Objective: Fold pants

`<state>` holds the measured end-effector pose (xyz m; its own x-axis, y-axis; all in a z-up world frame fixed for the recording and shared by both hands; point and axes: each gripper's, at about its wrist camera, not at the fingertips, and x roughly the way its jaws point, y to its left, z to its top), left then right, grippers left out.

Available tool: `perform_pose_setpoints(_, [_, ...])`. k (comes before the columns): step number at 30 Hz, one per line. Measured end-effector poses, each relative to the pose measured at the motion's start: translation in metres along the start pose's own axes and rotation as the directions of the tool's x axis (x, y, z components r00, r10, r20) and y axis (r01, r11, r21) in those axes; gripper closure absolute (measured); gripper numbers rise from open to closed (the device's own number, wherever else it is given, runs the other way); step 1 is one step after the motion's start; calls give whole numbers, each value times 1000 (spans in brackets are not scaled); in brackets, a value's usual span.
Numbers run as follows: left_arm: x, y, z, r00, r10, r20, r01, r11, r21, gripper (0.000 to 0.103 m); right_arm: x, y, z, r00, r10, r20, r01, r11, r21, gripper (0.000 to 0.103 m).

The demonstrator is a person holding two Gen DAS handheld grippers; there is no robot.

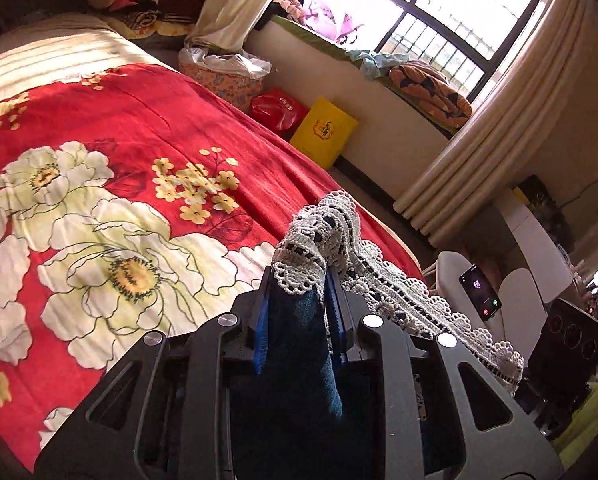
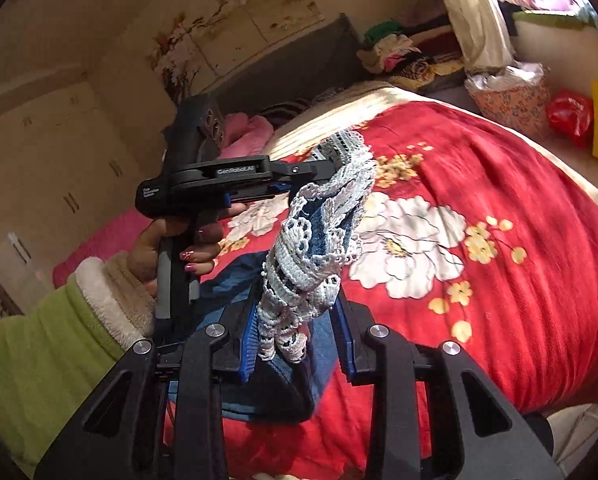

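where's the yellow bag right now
In the left wrist view the yellow bag stands on the floor against the wall below the window, just right of the red bag, beyond the bed's far edge.

Most of the pants (image 1: 299,344) vanish between and below the left gripper (image 1: 299,280) body, their full shape impossible to read. In the right wrist view the denim drops behind the right gripper (image 2: 299,312), and the person's sleeve (image 2: 39,344) runs off the left edge. The phone (image 1: 481,293) screen is too small to read.
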<state>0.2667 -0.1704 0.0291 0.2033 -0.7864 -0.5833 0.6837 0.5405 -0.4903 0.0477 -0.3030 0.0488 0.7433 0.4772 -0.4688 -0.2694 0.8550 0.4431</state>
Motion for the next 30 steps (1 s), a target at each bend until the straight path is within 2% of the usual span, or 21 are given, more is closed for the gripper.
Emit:
perform_pose_setpoints(5, [-36, 47, -45, 997, 58, 44, -50, 985, -166, 79, 43, 47, -16, 991, 41, -127, -60, 987, -147, 73])
perform_pose_setpoints(7, [-53, 63, -65, 995, 45, 85, -22, 968, -251, 79, 62, 60, -27, 982, 39, -184, -75, 978, -195, 73])
perform_pose_setpoints(9, [-74, 74, -82, 990, 57, 133, -13, 950, -311, 69, 78, 74, -40, 972, 13, -235, -72, 967, -243, 73])
perform_pose_setpoints(10, [-83, 78, -90, 986, 53, 157, 3, 942, -336, 67, 84, 80, -47, 968, 9, -250, -77, 962, -263, 73])
perform_pose_setpoints(12, [-98, 81, -104, 980, 31, 194, 47, 923, -383, 54, 92, 92, -59, 963, -20, -268, -69, 946, -318, 72])
perform_pose_setpoints(15, [-116, 81, -119, 972, -14, 234, 112, 906, -408, 42, 103, 108, -72, 954, -53, -295, -75, 911, -406, 70])
perform_pose_setpoints(18, [-122, 76, -125, 972, -19, 233, 116, 904, -411, 31, 111, 118, -84, 943, -60, -328, -94, 896, -433, 65])
perform_pose_setpoints(19, [-122, 76, -127, 973, -15, 229, 111, 904, -413, 29, 110, 118, -84, 939, -44, -340, -110, 901, -420, 56])
perform_pose_setpoints(21, [-118, 78, -129, 978, -13, 210, 103, 901, -422, 26, 102, 113, -79, 939, 32, -343, -165, 917, -364, 49])
perform_pose_setpoints(24, [-106, 86, -128, 986, 30, 162, 46, 892, -449, 26, 86, 94, -58, 951, 95, -295, -181, 943, -279, 44])
perform_pose_setpoints(26, [-100, 90, -126, 988, 58, 141, 14, 884, -467, 26, 83, 68, -34, 966, 84, -245, -135, 970, -200, 41])
perform_pose_setpoints(27, [-98, 91, -124, 989, 67, 133, 4, 882, -471, 31, 80, 55, -24, 973, 58, -225, -96, 982, -161, 41])
perform_pose_setpoints(28, [-95, 91, -121, 990, 75, 123, -8, 882, -472, 38, 83, 41, -11, 978, 34, -208, -61, 990, -126, 40])
perform_pose_setpoints(29, [-93, 91, -119, 990, 87, 113, -24, 883, -470, 55, 89, 26, 1, 980, 27, -198, -45, 995, -91, 40])
perform_pose_setpoints(30, [-91, 91, -116, 989, 109, 96, -52, 884, -465, 77, 101, 12, 13, 977, 9, -213, -23, 998, -63, 39])
